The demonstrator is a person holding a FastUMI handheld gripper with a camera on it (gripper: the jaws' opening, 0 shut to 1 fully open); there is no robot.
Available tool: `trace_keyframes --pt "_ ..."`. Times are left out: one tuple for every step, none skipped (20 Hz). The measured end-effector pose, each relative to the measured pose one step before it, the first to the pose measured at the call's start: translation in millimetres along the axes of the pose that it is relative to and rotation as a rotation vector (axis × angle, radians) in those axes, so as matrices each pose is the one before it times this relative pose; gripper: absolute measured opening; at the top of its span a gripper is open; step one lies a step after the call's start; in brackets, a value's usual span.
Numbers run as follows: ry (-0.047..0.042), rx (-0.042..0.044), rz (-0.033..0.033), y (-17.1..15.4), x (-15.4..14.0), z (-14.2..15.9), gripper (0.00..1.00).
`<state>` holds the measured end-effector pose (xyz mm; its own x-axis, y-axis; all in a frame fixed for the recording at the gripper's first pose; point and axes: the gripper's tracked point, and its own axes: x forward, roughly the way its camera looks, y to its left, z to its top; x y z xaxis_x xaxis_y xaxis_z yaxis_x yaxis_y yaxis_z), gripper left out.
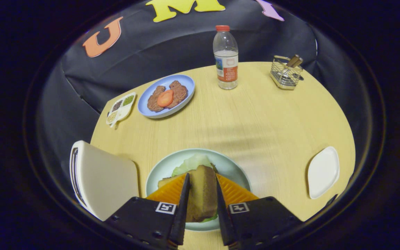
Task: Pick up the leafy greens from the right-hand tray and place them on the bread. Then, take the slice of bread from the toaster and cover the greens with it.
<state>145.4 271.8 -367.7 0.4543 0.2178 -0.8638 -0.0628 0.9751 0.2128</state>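
My gripper point(201, 182) is shut on a slice of bread point(202, 194), held on edge between both fingers. It hangs just over the pale green plate point(234, 166), where the leafy greens point(191, 163) lie on another bread slice point(165, 181) that peeks out to the left of the fingers. The white toaster point(99, 178) stands left of the plate, close beside my left finger. The white tray point(323, 172) lies to the right of the plate with nothing on it.
Beyond the plate, a blue plate point(167, 95) holds meat patties and a tomato slice. A small seasoning tray point(121, 107) lies left of it. A water bottle point(225, 57) and a wire cutlery holder point(286, 72) stand at the table's far side.
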Motion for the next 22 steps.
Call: trace_keyframes --pt "0.00440 -0.00193 0.00149 -0.16 -0.26 -1.59 0.45" --pt "0.00301 -0.00504 0.00383 -0.65 -1.19 -2.00 0.45" --pt "-0.00127 -0.00917 0.00076 -0.24 -1.38 -0.52 0.46" --pt "-0.00169 -0.01310 0.00287 -0.89 -0.68 0.83 0.48" --pt "-0.00399 -0.01327 0.00394 -0.28 -1.78 0.65 0.50" --pt "-0.00641 -0.01797 -0.00095 -1.19 -1.13 0.94 0.52" --pt "-0.00050 -0.01996 -0.00962 -3.47 -1.64 0.70 0.54" --pt "-0.00629 -0.01496 -0.01013 -3.80 -2.61 0.55 0.56" --pt "-0.00712 -0.00848 -0.00030 -2.40 -2.35 1.77 0.59" --pt "-0.00450 -0.00453 0.00321 -1.63 -3.35 0.32 0.62" --pt "-0.00409 -0.00651 -0.00105 -3.00 -4.29 1.05 0.65" --pt "-0.00578 -0.00628 -0.00256 -3.00 -4.32 1.10 0.67" --pt "-0.00895 -0.00458 0.00057 -1.73 -5.78 1.52 0.70" --pt "-0.01442 -0.00644 -0.00116 -1.62 -7.19 2.49 0.70" --pt "-0.01904 -0.01203 0.00570 -0.21 -8.70 3.09 0.71" --pt "-0.02155 -0.01119 0.00246 0.68 -9.91 2.27 0.73" --pt "-0.02220 -0.00388 0.00465 2.11 -11.22 3.54 0.76" --pt "-0.02627 0.00094 0.00549 3.67 -11.49 3.63 0.78" --pt "-0.02747 -0.00107 0.00622 3.73 -11.90 5.03 0.78" --pt "-0.03529 -0.00700 0.00787 4.90 -13.65 6.29 0.78" --pt "-0.03850 -0.01402 0.00664 4.18 -13.37 6.84 0.81" --pt "-0.04224 -0.01765 -0.00330 2.65 -14.92 7.98 0.83"
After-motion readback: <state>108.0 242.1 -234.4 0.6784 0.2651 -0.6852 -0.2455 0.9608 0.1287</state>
